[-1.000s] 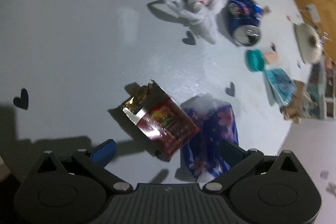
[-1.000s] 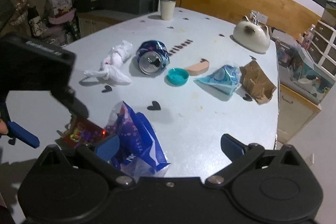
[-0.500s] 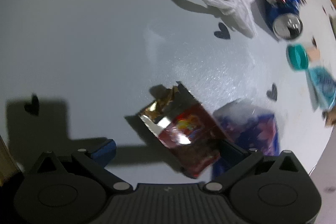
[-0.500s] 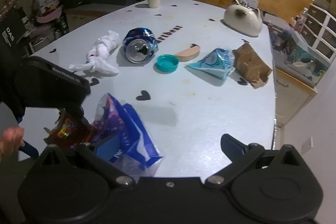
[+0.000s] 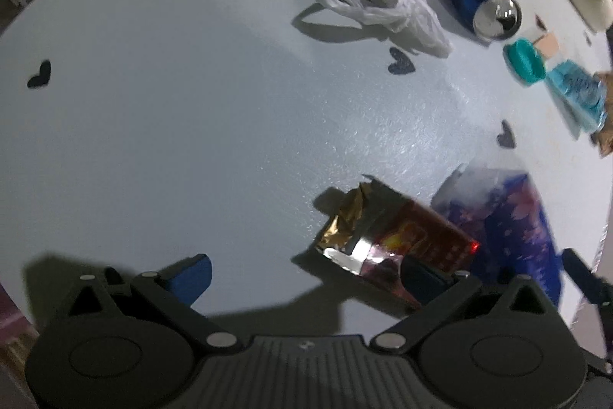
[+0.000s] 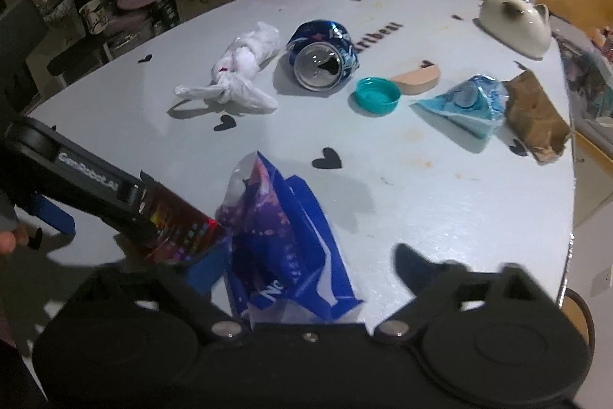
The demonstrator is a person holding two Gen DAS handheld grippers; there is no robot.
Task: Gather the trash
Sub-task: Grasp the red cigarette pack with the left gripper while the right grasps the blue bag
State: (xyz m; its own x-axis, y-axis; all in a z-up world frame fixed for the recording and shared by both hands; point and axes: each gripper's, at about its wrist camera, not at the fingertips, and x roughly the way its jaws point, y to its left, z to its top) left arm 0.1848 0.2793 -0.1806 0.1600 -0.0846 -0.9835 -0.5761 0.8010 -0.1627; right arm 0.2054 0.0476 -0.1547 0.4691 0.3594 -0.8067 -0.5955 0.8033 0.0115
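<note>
On white table (image 6: 421, 186), right gripper (image 6: 306, 267), jaws closing, straddles blue bag (image 6: 283, 236); left gripper (image 5: 306, 271) gapes.

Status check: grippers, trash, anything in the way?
Left gripper open over red wrapper. Right gripper open, jaws closing around blue bag. Nothing blocking.

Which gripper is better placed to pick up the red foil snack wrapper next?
Left. The left gripper points down with open jaws straddling the red foil wrapper; the right gripper instead straddles the blue bag.

Left view looks straight down, right slants; both share the table (image 5: 191, 102).
</note>
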